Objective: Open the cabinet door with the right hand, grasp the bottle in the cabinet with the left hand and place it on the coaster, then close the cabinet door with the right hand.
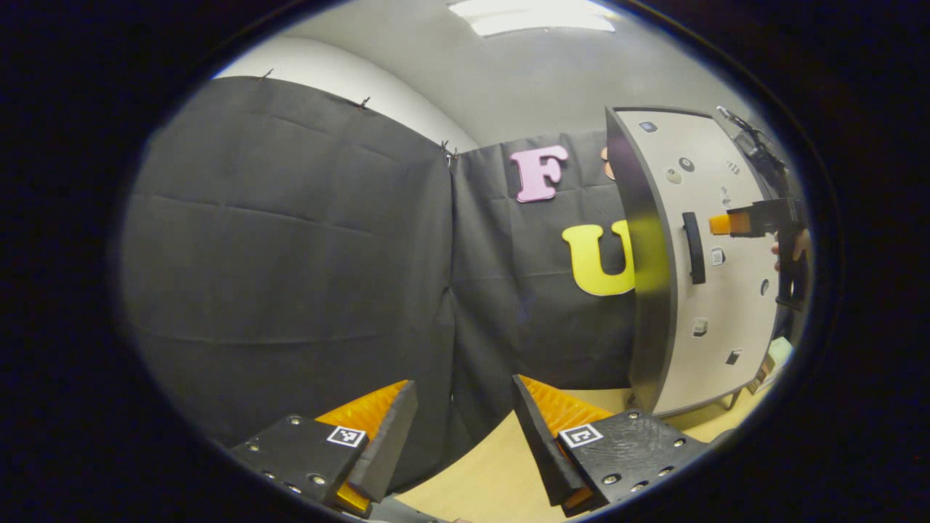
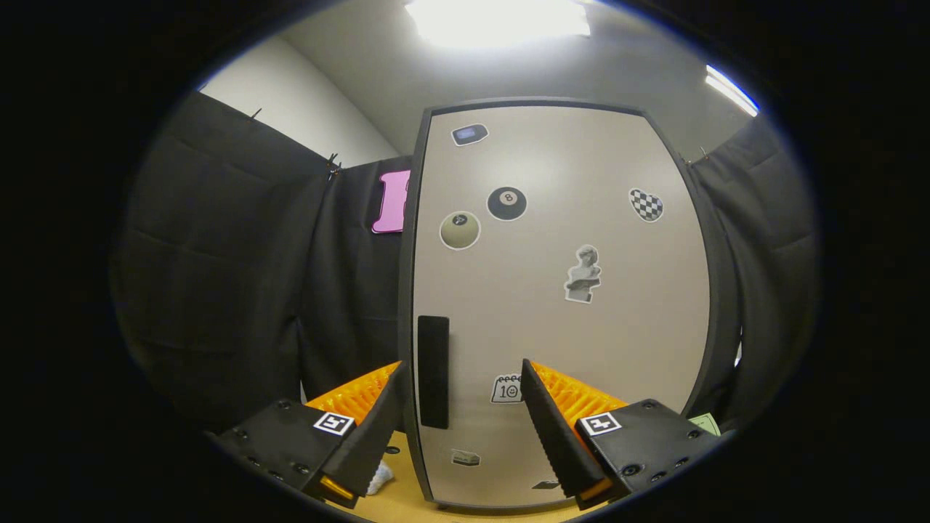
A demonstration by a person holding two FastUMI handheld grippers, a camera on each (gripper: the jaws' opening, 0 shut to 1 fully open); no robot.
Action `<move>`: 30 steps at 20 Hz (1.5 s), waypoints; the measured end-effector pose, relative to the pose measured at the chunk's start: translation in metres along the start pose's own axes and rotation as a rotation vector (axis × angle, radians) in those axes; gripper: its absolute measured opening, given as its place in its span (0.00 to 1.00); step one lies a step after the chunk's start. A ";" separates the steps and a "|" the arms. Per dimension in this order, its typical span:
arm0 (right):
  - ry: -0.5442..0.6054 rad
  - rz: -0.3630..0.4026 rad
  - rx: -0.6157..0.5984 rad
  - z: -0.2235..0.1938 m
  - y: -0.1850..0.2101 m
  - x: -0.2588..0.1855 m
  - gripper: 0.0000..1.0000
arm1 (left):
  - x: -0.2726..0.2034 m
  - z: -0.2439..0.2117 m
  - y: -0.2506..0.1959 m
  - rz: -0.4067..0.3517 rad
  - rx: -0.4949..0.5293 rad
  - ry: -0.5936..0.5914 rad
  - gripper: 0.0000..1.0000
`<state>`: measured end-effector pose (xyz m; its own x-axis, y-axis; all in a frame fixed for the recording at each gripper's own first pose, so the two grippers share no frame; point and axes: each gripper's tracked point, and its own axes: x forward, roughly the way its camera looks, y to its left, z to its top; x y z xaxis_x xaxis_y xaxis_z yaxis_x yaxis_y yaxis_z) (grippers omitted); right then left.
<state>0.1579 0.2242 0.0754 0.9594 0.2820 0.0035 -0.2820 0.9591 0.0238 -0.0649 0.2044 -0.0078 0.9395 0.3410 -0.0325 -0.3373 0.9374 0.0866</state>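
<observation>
Cabinet door (image 2: 559,290) closed, upright on the surface (image 1: 494,472). Right gripper (image 2: 461,407) spread wide, handle (image 2: 434,370) between its fingers, untouched. Left gripper (image 1: 465,428) spread, empty, facing the booth wall.

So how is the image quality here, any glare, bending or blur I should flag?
Right gripper view: the ceiling light blows out to white, and the cabinet door bulges from fisheye distortion, though its stickers stay sharp. Left gripper view: evenly lit, the door curves near the rim, and the right gripper looks small and soft.

Both views share the cabinet door (image 2: 559,305): right close head-on, left oblique.
</observation>
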 end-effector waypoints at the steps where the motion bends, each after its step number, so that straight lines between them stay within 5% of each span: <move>1: 0.010 0.003 0.000 -0.002 0.005 0.007 0.97 | 0.000 -0.001 0.007 0.012 0.005 -0.003 0.81; 9: 0.146 -0.013 -0.002 -0.032 0.022 0.051 0.88 | -0.005 -0.013 0.044 0.048 0.005 0.015 0.80; 10: 0.160 -0.018 0.010 -0.035 0.021 0.056 0.71 | -0.004 -0.014 0.049 0.053 0.007 0.018 0.81; 15: 0.226 0.000 0.074 -0.044 0.027 0.068 0.66 | -0.002 -0.019 0.077 0.082 0.011 0.023 0.81; 16: 0.234 -0.010 0.074 -0.046 0.027 0.070 0.39 | -0.001 -0.018 0.080 0.082 0.012 0.023 0.81; 17: 0.245 -0.013 0.061 -0.050 0.027 0.068 0.43 | -0.001 -0.017 0.083 0.080 0.012 0.022 0.81; 21: 0.259 -0.008 0.034 -0.047 0.028 0.066 0.14 | 0.002 -0.014 0.080 0.053 -0.001 0.007 0.80; 23: 0.276 0.014 0.060 -0.048 0.027 0.063 0.21 | 0.007 -0.014 0.072 0.033 -0.009 0.006 0.81; 30: 0.288 0.119 0.104 -0.042 0.025 0.027 0.17 | 0.024 -0.008 0.050 -0.045 -0.033 -0.016 0.81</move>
<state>0.1765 0.2573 0.0345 0.8752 0.4013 -0.2700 -0.3759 0.9156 0.1425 -0.0594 0.2602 -0.0120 0.9546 0.2973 -0.0194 -0.2960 0.9537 0.0525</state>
